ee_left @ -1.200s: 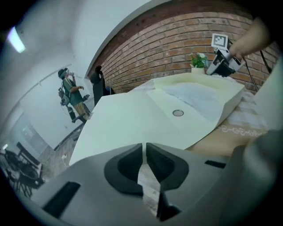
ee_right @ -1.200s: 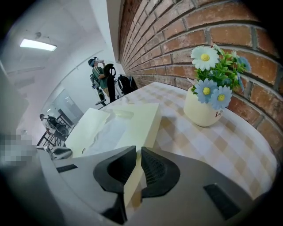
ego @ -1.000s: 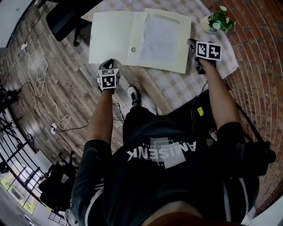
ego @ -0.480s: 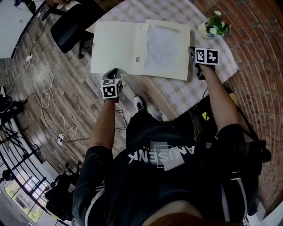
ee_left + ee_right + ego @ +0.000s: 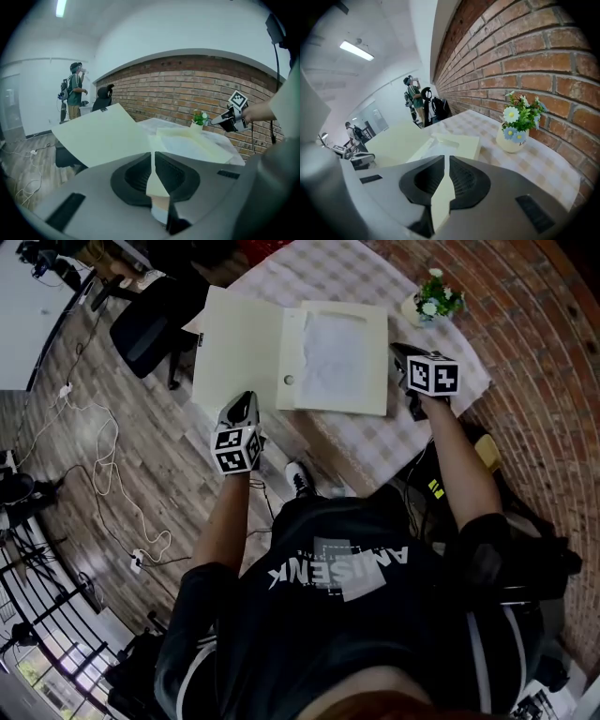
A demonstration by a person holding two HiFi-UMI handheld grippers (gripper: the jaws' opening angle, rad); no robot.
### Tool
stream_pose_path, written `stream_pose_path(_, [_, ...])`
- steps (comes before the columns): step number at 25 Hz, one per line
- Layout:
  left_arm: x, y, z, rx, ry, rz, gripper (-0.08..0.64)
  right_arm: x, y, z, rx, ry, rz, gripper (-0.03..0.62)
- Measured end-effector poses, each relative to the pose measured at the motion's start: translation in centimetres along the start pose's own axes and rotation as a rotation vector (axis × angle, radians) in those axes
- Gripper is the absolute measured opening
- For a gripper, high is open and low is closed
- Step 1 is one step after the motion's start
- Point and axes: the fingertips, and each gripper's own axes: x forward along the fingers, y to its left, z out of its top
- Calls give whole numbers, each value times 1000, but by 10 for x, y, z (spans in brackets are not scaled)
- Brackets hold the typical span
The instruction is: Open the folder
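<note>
Since the folder [image 5: 253,352] lies spread open on the bench [image 5: 370,437] at upper centre, I judge the opening done. The left tool [image 5: 244,404] and right tool [image 5: 401,354] are both nearly closed and empty. I would withdraw them without brushing the overhanging left cover.

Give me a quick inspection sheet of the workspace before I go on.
Surface: table under a checked cloth.
Job's things: folder lies open, left flap past the table edge, sheet in its right half.
Clutter: flower pot at the corner by the brick wall.
Grippers: left gripper and right gripper off the folder, jaws together, nothing held.
Cables: white cable looped on the wooden floor.
Surroundings: office chair; person standing far off.
</note>
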Motion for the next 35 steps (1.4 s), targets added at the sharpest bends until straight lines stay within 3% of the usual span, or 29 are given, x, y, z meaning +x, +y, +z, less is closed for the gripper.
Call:
stream_pose_path(5, [-17, -29, 47, 20, -108, -60, 37, -39, 36, 11, -26, -67, 81, 63])
stream_pose_path(10, [-27, -50, 99, -65, -211, -110, 37, -80, 57, 34, -43, -170, 108, 63])
stream_pose_path(12, [-32, -60, 117, -52, -239, -126, 37, -97, 63, 43, -32, -218, 111, 63])
stream_pose_path(16, [-42, -84, 153, 1, -288, -176, 25, -137, 73, 68, -40, -314, 105, 61])
stream_pose_path(21, [-50, -113, 186, 5, -299, -258, 14, -189, 76, 99, -57, -425, 66, 58])
stream_pose_path(26, [-58, -139, 215, 29, -329, -305, 14, -218, 84, 109, -113, -463, 37, 54])
stream_pose_path(30, [-68, -151, 236, 59, -371, -325, 14, -238, 88, 125, -94, -530, 19, 48])
stream_pose_path(35, [-74, -152, 250, 75, -407, -298, 14, -258, 91, 140, -137, -578, -19, 44])
